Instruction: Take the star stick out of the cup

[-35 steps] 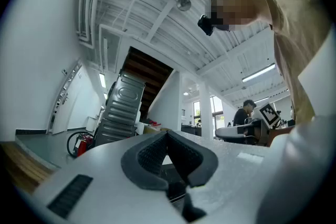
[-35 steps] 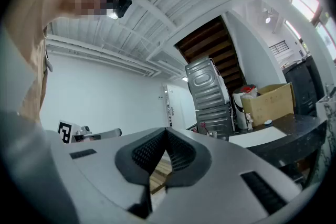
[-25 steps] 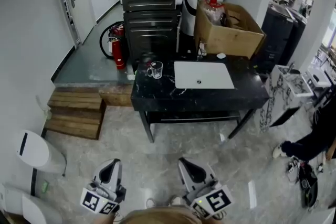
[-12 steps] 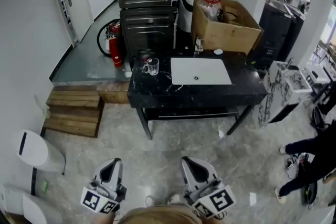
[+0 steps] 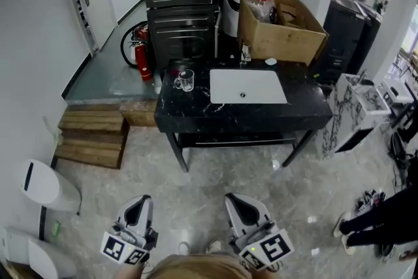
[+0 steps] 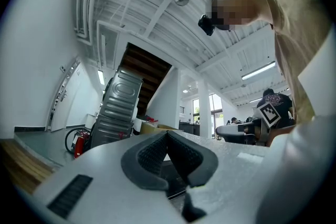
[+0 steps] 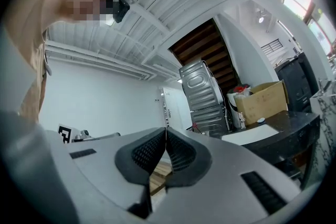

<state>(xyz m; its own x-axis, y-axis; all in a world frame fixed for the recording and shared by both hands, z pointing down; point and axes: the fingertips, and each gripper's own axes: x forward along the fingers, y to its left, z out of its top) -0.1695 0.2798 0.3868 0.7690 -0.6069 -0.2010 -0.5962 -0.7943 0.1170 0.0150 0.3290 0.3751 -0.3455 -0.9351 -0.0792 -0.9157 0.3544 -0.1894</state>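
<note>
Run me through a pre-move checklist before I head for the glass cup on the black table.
1. Empty left claw: ok, shut with nothing between the jaws.
2. Empty right claw: ok, shut with nothing between the jaws.
3. One claw open for a grasp: not ok, both are shut.
4. Location of cup: ok, upright near the left end of the black table.
5. Sight of star stick in the cup: cannot tell, too small in the head view.
6. Reach to the cup: not ok, both claws are well short of the table.
</note>
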